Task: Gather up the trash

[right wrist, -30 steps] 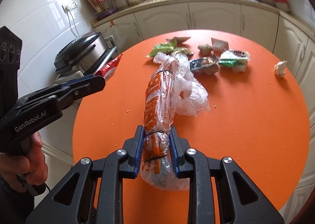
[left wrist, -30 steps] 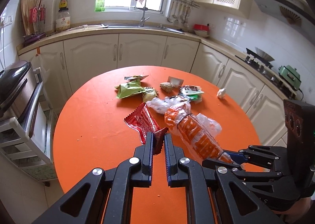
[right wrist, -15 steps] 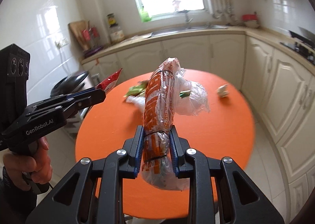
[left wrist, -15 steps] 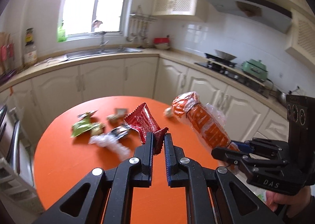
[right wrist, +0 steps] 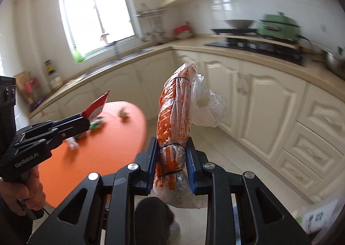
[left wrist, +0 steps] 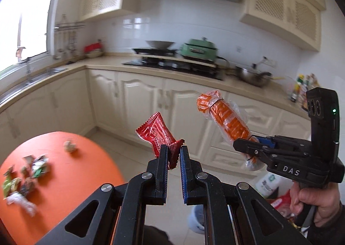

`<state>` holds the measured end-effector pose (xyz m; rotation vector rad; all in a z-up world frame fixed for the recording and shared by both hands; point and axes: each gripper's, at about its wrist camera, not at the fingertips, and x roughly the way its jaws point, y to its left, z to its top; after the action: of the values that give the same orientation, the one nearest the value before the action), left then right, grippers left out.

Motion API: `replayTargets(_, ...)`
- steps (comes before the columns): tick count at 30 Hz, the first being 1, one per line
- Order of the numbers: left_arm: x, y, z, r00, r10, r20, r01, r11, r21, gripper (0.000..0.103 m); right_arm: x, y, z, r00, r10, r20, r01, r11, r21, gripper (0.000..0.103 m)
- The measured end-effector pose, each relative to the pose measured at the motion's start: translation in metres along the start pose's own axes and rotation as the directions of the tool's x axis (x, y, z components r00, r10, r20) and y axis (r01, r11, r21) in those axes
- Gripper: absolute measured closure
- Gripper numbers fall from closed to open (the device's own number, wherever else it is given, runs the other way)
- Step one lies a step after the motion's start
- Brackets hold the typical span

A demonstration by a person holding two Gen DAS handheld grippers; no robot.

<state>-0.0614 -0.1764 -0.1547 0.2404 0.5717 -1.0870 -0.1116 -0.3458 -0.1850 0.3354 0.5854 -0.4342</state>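
Trash: red wrapper (left wrist: 158, 135) and orange bag roll (right wrist: 174, 124), both held in the air, off the bench (left wrist: 71, 180).
Left claw (left wrist: 172, 154): pinches the crinkled foil wrapper's end.
Right claw (right wrist: 171, 158): clamped on the tied, clear-plastic roll.
Left view only: loose wrappers (left wrist: 25, 178) on the round orange bench.
Right view only: window (right wrist: 97, 14).
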Motion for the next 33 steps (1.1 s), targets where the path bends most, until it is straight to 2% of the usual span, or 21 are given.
replayTargets(3,0.032,-0.029,0.0,0.997,-0.067,-0.04,0.069,0.997,0.034,0.097,-0.005,-0.047,-0.018,0.996,-0.088,-0.032,0.09,0.993,0.078,0.078)
replayTargets(6,0.067,-0.053,-0.004,0.987,-0.131,-0.097,0.136,0.989,0.051,0.097,-0.005,-0.094,-0.043,0.986,-0.142,-0.082,0.154,0.976,0.155,0.078)
replayTargets(10,0.126,-0.073,-0.012,0.958,-0.202,-0.203,0.215,0.976,0.042,0.097,0.014,-0.151,-0.081,0.967,-0.182,-0.176,0.224,0.941,0.255,0.078)
replayTargets(14,0.196,-0.081,-0.019,0.91,-0.252,-0.328,0.266,0.964,-0.004,0.097,0.046,-0.195,-0.127,0.944,-0.173,-0.281,0.267,0.901,0.341,0.078)
replayTargets(18,0.276,-0.082,-0.028,0.841,-0.29,-0.458,0.29,0.954,-0.072,0.097,0.076,-0.225,-0.168,0.917,-0.146,-0.37,0.302,0.862,0.408,0.078)
replayTargets(20,0.307,-0.085,-0.034,0.812,-0.301,-0.501,0.3,0.95,-0.084,0.097,0.088,-0.236,-0.184,0.905,-0.133,-0.405,0.317,0.845,0.431,0.078)
replayTargets(22,0.333,-0.087,-0.041,0.776,-0.313,-0.548,0.308,0.946,-0.104,0.097,0.097,-0.246,-0.196,0.895,-0.118,-0.43,0.325,0.832,0.45,0.078)
replayTargets(27,0.405,-0.105,-0.046,0.716,-0.321,-0.62,0.317,0.941,-0.122,0.096,0.115,-0.264,-0.215,0.879,-0.102,-0.466,0.346,0.81,0.474,0.077)
replayTargets(29,0.437,-0.112,-0.052,0.704,-0.307,-0.64,0.307,0.945,-0.115,0.092,0.12,-0.269,-0.221,0.869,-0.109,-0.482,0.363,0.803,0.473,0.076)
replayTargets(30,0.448,-0.113,-0.053,0.698,-0.303,-0.649,0.3,0.946,-0.119,0.091,0.123,-0.272,-0.224,0.862,-0.107,-0.495,0.371,0.798,0.474,0.074)
replayTargets(31,0.456,-0.116,-0.056,0.687,-0.301,-0.661,0.295,0.947,-0.125,0.083,0.124,-0.274,-0.227,0.861,-0.109,-0.497,0.378,0.792,0.48,0.073)
replayTargets(32,0.464,-0.116,-0.057,0.682,-0.289,-0.672,0.281,0.952,-0.124,0.067,0.123,-0.277,-0.229,0.859,-0.113,-0.499,0.386,0.784,0.487,0.07)
replayTargets(33,0.47,-0.115,-0.058,0.684,-0.268,-0.678,0.262,0.958,-0.114,0.057,0.123,-0.279,-0.231,0.855,-0.116,-0.505,0.394,0.778,0.489,0.061)
